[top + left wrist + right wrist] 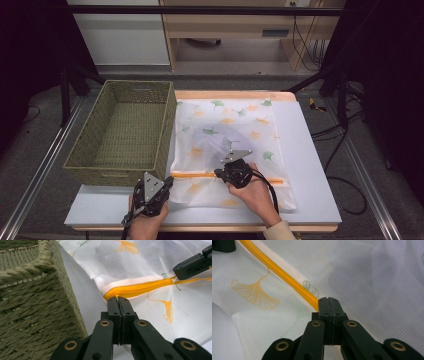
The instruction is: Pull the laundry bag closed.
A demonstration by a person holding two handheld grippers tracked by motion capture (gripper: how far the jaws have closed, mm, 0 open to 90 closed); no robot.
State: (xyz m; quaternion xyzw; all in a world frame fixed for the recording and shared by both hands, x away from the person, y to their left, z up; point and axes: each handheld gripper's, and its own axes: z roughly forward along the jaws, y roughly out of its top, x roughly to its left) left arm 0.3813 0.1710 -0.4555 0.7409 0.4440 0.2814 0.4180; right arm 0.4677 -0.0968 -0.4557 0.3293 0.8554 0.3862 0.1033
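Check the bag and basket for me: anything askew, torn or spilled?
Nothing stands out. The mesh zipper bag lies flat beside the wicker basket, orange zipper intact. The left gripper pinches the zipper's end; the right gripper is shut at the zipper.

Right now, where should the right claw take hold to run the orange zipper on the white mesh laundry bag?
Grip the small pull on the orange zipper, where the right claw sits now. Come from the near side, jaws across the track: the pull is thin, and the white mesh laundry bag lies flat, its zipper end pinned by the left claw.
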